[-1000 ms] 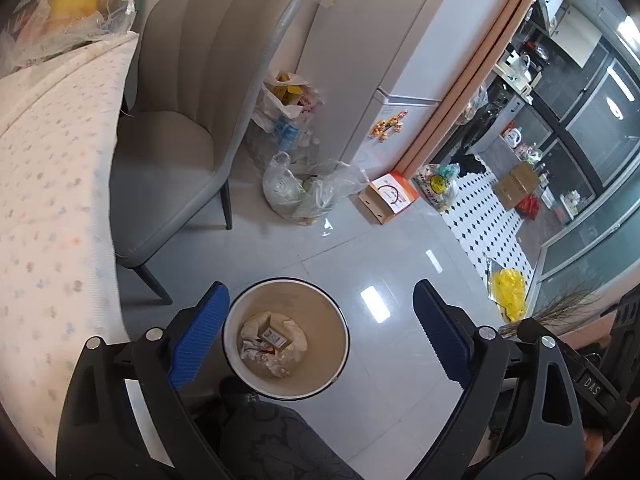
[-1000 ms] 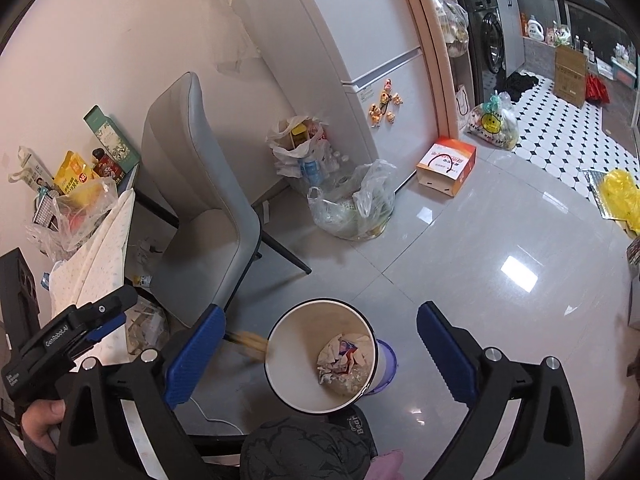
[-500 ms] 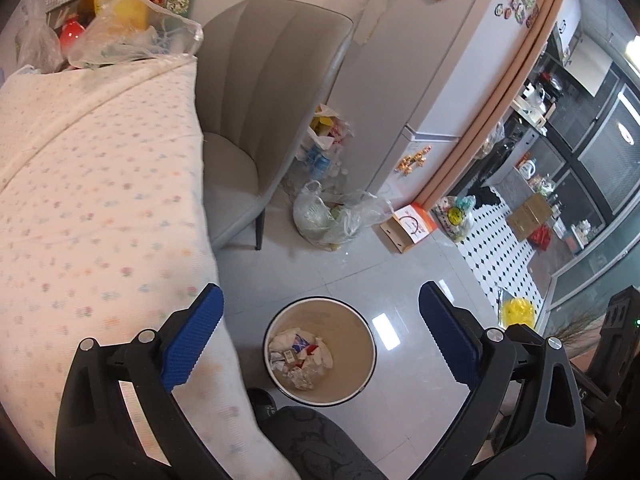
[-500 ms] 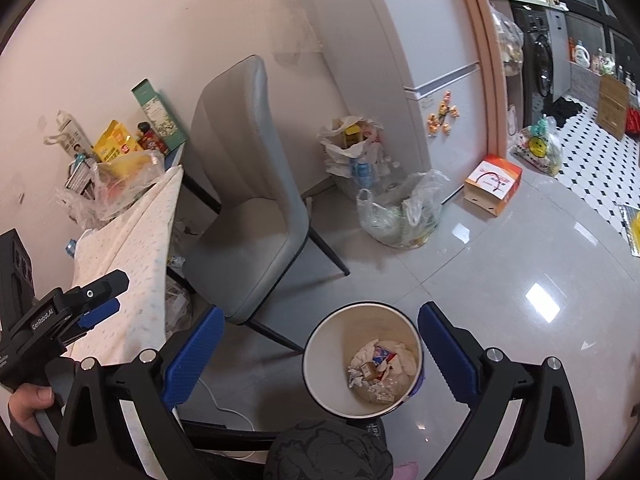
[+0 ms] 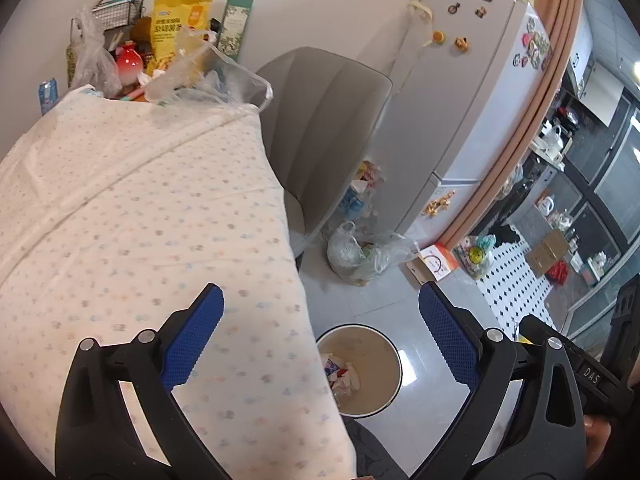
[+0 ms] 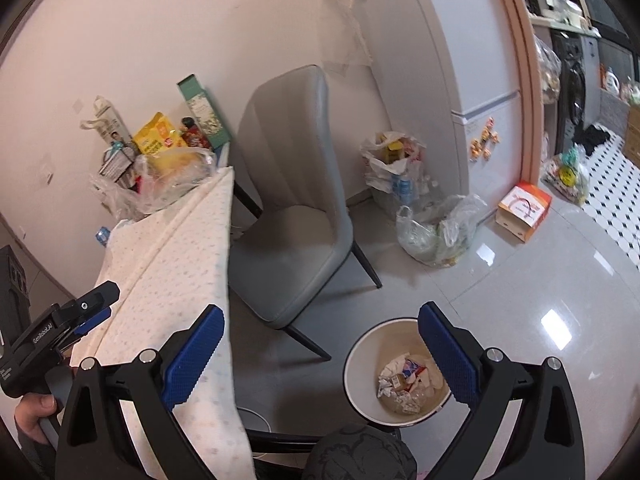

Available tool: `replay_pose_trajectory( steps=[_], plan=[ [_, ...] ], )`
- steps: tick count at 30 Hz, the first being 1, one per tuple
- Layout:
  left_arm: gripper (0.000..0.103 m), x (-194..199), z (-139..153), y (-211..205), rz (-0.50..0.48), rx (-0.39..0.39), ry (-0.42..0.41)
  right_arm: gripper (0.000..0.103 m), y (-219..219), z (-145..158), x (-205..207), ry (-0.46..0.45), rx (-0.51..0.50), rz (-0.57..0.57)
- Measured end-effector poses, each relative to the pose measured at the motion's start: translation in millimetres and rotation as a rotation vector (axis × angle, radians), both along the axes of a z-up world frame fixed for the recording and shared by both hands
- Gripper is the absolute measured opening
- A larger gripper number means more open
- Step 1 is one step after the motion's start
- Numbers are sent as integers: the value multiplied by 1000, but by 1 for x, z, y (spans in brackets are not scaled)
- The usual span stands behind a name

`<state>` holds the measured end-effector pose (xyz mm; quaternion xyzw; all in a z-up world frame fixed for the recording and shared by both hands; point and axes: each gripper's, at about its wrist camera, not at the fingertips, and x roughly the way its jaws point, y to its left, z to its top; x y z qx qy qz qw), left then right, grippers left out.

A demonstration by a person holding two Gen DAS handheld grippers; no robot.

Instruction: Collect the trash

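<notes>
Your left gripper (image 5: 320, 328) hangs with its blue, cross-hatched fingers (image 5: 191, 334) spread wide and nothing between them, over the near edge of the counter (image 5: 140, 208), which is draped in a cream cloth printed with small pastel dots. Your right gripper (image 6: 320, 348) is the same: rubbery blue fingers (image 6: 448, 354) wide apart, empty, above the glossy grey floor tiles (image 6: 520, 280).

The trash bin (image 6: 360, 364) is a round, cream-walled pail with a dark rim, standing on the floor just beside the counter's near corner. Crumpled white paper and small printed wrappers (image 6: 408, 380) lie in a loose heap at its bottom. From the left wrist view the counter's edge covers part of the bin's rim (image 5: 394, 354).

At the counter's far edge, clear crinkled plastic bags (image 5: 208, 80), a yellow snack packet (image 5: 176, 28) and a tall green carton (image 5: 236, 16) crowd against the wall. A smooth grey padded chair (image 6: 296, 200) with ribbed back stands beside the counter. Beyond it, two knotted translucent bags (image 6: 436, 228) slump on the floor near the white fridge (image 5: 468, 120).
</notes>
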<state>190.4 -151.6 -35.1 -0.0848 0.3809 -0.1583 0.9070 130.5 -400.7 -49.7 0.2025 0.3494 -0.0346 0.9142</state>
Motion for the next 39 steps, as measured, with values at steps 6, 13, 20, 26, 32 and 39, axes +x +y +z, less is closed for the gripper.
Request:
replay_pose_trajectory(
  steps=[6, 13, 20, 26, 32, 39],
  plan=[
    [97, -16, 18, 35, 63, 18, -54, 95, 32, 22, 4, -22, -63, 37],
    [97, -36, 38, 71, 137, 53, -106, 95, 62, 42, 2, -32, -101, 84],
    [97, -59, 54, 95, 161, 83, -141, 95, 93, 65, 0, -49, -144, 129],
    [97, -79, 68, 113, 182, 92, -166, 95, 108, 77, -2, -46, -143, 155],
    [97, -94, 79, 126, 199, 82, -182, 95, 122, 90, -14, -74, -171, 191],
    [97, -112, 81, 132, 200, 91, -181, 95, 128, 102, -28, -101, -174, 219]
  ],
)
